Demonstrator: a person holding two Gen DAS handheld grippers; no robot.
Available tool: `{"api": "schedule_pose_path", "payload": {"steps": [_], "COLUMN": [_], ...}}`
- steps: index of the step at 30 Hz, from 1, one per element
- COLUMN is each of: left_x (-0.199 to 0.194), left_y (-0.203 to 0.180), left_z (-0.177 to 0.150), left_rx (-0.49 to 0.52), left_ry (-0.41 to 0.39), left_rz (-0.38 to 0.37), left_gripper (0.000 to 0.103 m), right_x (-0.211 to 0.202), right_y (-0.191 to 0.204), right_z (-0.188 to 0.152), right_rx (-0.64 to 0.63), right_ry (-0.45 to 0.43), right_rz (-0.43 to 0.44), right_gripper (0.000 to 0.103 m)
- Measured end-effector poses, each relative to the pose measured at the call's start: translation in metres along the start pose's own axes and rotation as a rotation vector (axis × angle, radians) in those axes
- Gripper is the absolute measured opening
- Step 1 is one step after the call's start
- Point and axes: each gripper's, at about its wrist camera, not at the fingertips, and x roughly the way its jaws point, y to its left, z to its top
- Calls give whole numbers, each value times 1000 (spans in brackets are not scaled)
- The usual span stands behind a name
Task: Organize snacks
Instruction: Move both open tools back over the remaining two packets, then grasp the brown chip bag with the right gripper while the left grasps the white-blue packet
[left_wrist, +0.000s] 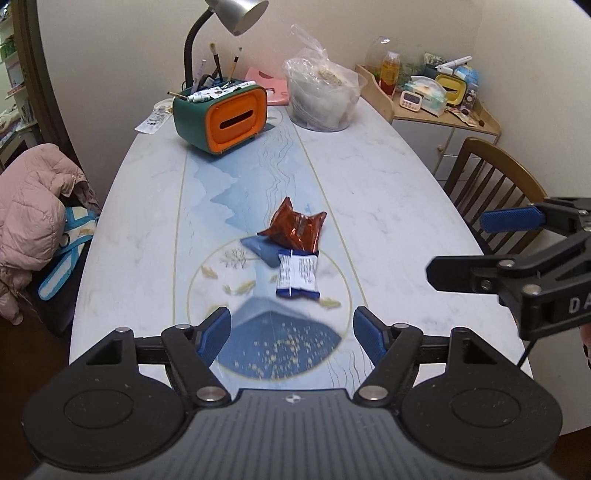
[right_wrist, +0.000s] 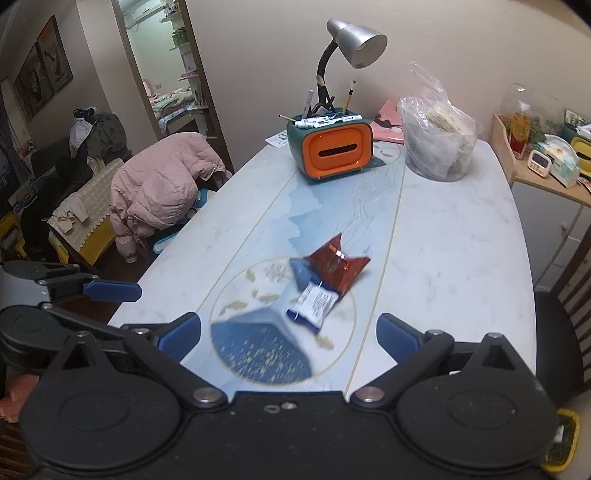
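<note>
Three snack packets lie in a small pile on the blue patterned table (left_wrist: 369, 184). An orange-brown foil packet (left_wrist: 295, 229) rests partly over a dark blue packet (left_wrist: 258, 247), and a blue-and-white packet (left_wrist: 297, 277) lies nearest me. My left gripper (left_wrist: 291, 325) hovers open just short of the pile with nothing between its fingers. My right gripper (left_wrist: 458, 245) is to the right of the pile, also open and empty. In the right wrist view the same orange-brown packet (right_wrist: 338, 267) and blue-and-white packet (right_wrist: 314, 304) lie just beyond the open right gripper (right_wrist: 288, 328). The left gripper (right_wrist: 125, 310) shows at the left edge.
At the far end of the table stand a green-and-orange tissue box organizer (left_wrist: 221, 114) with pens, a desk lamp (left_wrist: 236, 14) and a filled clear plastic bag (left_wrist: 325, 96). A wooden chair (left_wrist: 495, 184) stands on the right, a pink jacket (left_wrist: 33, 206) on the left. A cluttered side cabinet (left_wrist: 443, 110) fills the far corner.
</note>
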Motion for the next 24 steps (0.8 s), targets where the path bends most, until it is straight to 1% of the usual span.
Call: {"api": "schedule_pose_path", "payload": {"steps": [6, 11, 15, 20, 24], "left_x": [31, 59, 87, 123, 152], "left_y": [0, -4, -9, -15, -14], "left_z": [25, 38, 42, 45, 46], "left_rx": [23, 50, 76, 104, 93], "left_ry": [30, 44, 63, 93, 128], "left_rz": [16, 12, 9, 6, 1], "left_gripper": [73, 73, 73, 73, 73], "right_x": [39, 76, 111, 161, 196], "right_y": [-18, -30, -38, -48, -56], "right_z": [27, 44, 51, 54, 55], "right_rx": [-30, -75, -123, -143, -140], "right_ry": [39, 80, 118, 183, 216], "right_rz": [-1, -11, -21, -21, -25], "right_gripper": [102, 101, 101, 99, 98]}}
